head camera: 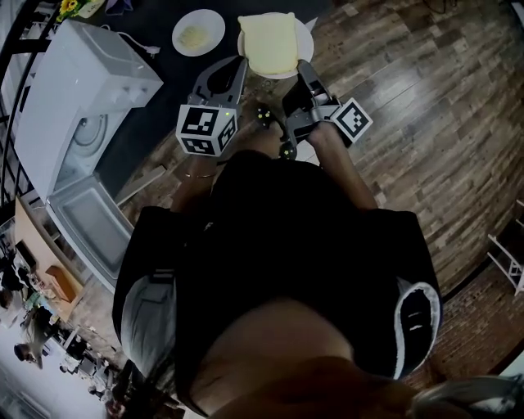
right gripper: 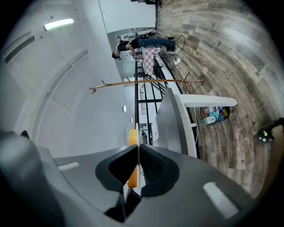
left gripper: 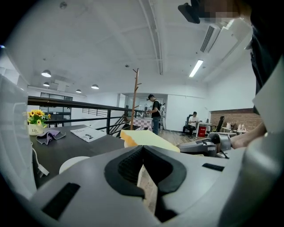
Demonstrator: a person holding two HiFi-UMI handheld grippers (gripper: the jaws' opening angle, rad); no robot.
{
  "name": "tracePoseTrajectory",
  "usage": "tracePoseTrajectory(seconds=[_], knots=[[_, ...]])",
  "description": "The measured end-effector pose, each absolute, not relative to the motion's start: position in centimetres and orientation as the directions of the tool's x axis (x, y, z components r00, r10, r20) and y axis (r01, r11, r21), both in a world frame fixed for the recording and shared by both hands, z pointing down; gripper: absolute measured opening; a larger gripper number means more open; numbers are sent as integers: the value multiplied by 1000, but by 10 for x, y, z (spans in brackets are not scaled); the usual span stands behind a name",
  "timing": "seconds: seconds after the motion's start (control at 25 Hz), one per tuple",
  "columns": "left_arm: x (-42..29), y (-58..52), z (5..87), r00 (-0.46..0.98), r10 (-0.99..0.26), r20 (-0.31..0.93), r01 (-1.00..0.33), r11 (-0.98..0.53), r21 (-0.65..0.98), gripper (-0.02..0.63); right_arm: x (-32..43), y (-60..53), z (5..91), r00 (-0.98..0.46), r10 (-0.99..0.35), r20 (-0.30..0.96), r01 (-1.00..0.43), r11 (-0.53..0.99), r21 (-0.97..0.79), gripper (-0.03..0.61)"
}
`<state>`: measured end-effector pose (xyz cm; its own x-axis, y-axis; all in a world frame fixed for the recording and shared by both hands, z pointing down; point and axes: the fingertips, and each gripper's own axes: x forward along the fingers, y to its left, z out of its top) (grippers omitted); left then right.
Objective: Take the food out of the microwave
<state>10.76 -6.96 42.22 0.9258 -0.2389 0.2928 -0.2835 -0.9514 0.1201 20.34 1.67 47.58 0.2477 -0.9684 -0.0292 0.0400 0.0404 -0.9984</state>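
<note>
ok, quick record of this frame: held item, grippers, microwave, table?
held: plate, yellow food on it
left gripper: shut on plate rim
right gripper: shut on plate rim, opposite side
microwave: at left, door open
table: small plate, with food

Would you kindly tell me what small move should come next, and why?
Probably lower the plate onto the table: the left gripper and right gripper both pinch its rim, and the bread is already out of the microwave.
</note>
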Motion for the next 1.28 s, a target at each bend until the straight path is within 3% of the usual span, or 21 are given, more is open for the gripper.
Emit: tracePoseTrajectory(seconds=[1.28], knots=[[152,-163,431,896,-310,317,-365,-922,130,8,256,-84,492,159,-987,22,49,-14,-999,12]])
